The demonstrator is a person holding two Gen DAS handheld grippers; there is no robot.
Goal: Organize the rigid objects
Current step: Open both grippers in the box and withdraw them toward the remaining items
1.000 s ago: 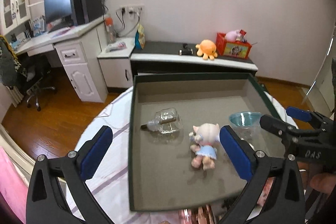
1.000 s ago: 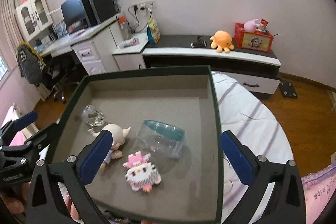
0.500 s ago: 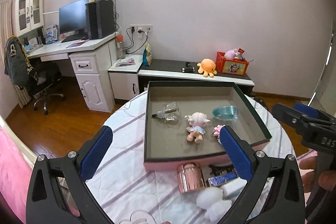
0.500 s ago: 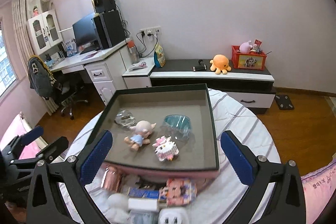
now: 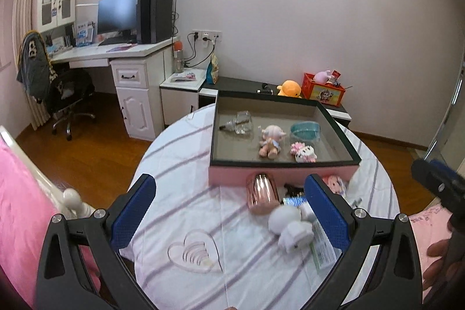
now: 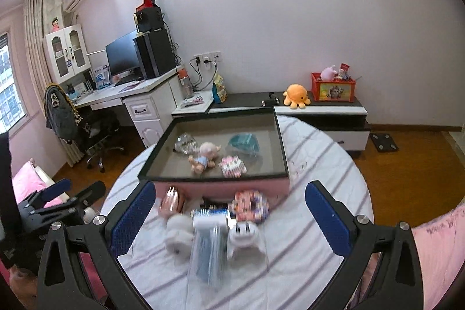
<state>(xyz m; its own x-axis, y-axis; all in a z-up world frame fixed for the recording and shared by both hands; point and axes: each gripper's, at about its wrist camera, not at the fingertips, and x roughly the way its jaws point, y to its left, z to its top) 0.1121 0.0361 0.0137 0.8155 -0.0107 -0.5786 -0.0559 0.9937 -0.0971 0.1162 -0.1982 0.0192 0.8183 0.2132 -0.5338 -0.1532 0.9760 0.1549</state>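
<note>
While both the left gripper (image 5: 229, 211) and right gripper (image 6: 229, 218) hang spread and empty, the shiny rose-gold metal cup (image 5: 261, 191) at twelve o'clock looks light, stiff, slippery; pinch mid-body.

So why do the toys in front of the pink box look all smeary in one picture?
In the right wrist view the white toy and packet are smeared by motion blur; the pink box is sharper. In the left wrist view the white toy looks crisp. Both views bend the room's edges.
</note>
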